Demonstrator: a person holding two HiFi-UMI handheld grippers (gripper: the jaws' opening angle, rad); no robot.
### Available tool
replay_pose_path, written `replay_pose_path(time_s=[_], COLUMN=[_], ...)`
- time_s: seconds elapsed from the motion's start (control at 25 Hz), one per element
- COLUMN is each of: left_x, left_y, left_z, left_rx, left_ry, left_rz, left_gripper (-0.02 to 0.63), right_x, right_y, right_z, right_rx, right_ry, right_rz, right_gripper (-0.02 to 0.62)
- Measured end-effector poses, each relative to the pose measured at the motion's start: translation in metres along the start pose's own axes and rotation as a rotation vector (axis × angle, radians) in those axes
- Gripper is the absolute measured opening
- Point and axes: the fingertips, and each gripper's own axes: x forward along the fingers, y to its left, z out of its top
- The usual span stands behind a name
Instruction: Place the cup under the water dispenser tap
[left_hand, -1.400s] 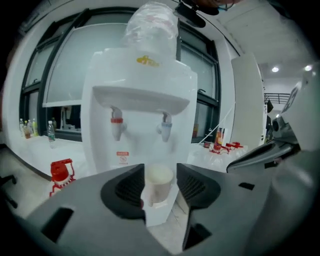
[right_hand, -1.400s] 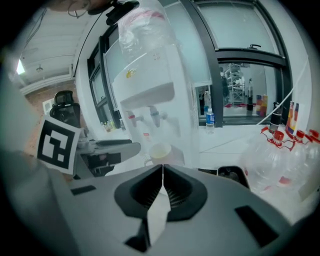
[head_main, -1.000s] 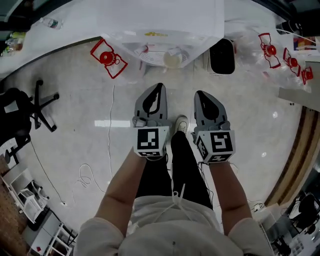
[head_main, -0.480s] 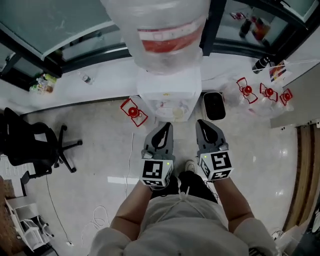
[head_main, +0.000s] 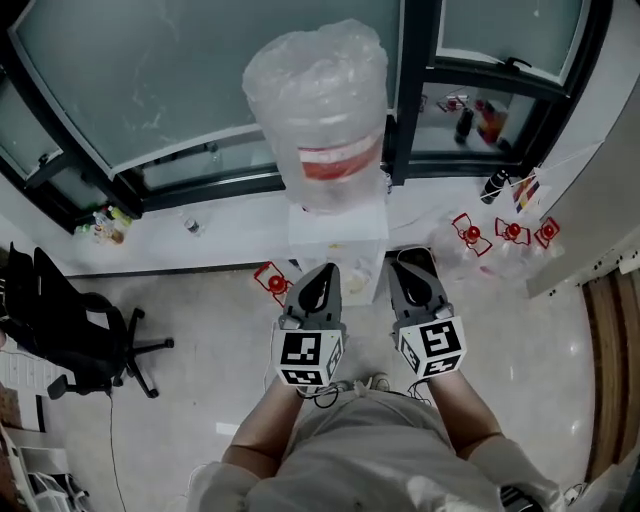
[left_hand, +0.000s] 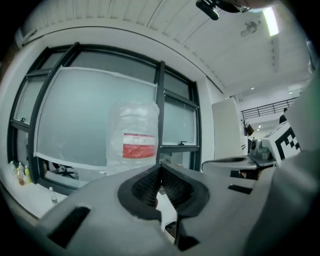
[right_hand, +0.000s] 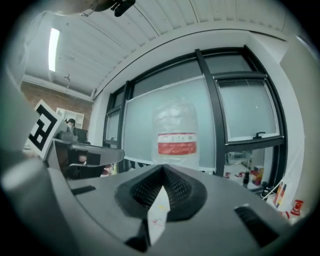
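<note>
**Head view, steeply downward.** The left tool (head_main: 321, 272) and right tool (head_main: 407, 258) are held side by side and level. Both are aimed at the white water dispenser (head_main: 337, 232), whose plastic-wrapped bottle (head_main: 318, 110) bears a red band. In its own view each tool has its jaws drawn narrow, tips meeting, with nothing gripped. A sliver of the dispenser's white body shows through the right tool's lower gap. The cup cannot be made out, since the tap is hidden behind the tools. A black office chair (head_main: 75, 330) stands on the floor, well to the left.
</note>
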Motion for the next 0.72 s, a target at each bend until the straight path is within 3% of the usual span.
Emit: replay_pose_path(time_s=[0.2,0.72], left_x=[-0.004,0.003], left_y=[0.0,-0.001], left_z=[0.031,0.034], left_rx=[0.024,0.008], left_ry=[-0.031,-0.004], left_rz=[-0.011,-0.052], left_gripper=[0.018,0.018], right_x=[-0.005,0.002], right_y=[-0.001,-0.002], right_z=[0.024,0.025], right_rx=[-0.006,0.014], right_ry=[-0.035,-0.026], right_rz=[-0.016,-0.015], right_gripper=[0.028,0.028])
